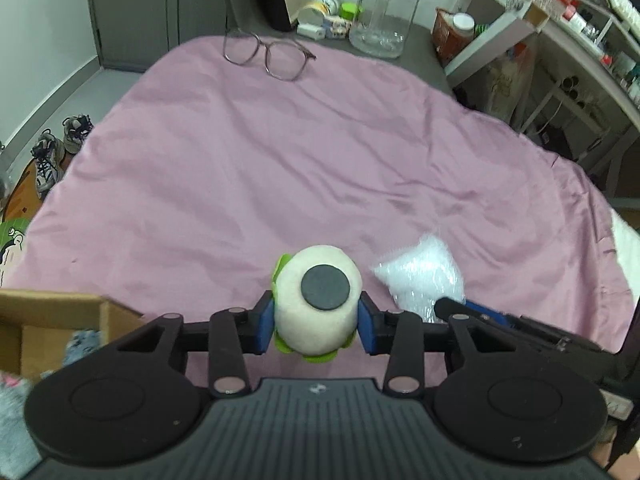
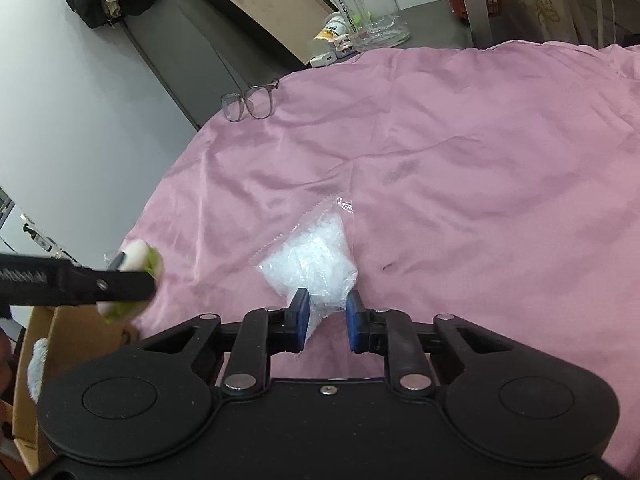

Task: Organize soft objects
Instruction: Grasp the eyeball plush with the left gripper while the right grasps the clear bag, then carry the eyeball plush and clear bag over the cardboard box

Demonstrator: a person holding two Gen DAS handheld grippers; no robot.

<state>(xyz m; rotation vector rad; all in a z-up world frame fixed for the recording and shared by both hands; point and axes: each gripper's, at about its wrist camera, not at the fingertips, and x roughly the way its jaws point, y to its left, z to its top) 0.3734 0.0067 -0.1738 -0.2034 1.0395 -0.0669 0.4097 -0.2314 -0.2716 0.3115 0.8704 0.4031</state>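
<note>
My left gripper [image 1: 317, 322] is shut on a cream plush toy [image 1: 316, 304] with green trim and a dark round patch, held above the pink sheet [image 1: 280, 168]. The toy shows blurred in the right wrist view [image 2: 140, 264]. A clear plastic bag of white filling [image 2: 312, 260] lies on the sheet; it also shows in the left wrist view [image 1: 420, 276]. My right gripper [image 2: 327, 322] is open, its blue pads [image 2: 301, 320] on either side of the bag's near corner. A cardboard box [image 1: 52, 320] with soft items stands at the lower left.
Eyeglasses [image 1: 266, 54] lie at the sheet's far edge. A large clear jar [image 1: 384, 12], small bottles and a basket stand on the grey surface behind. Shelving [image 1: 560, 40] is at the right. Shoes [image 1: 52, 156] are on the floor at left.
</note>
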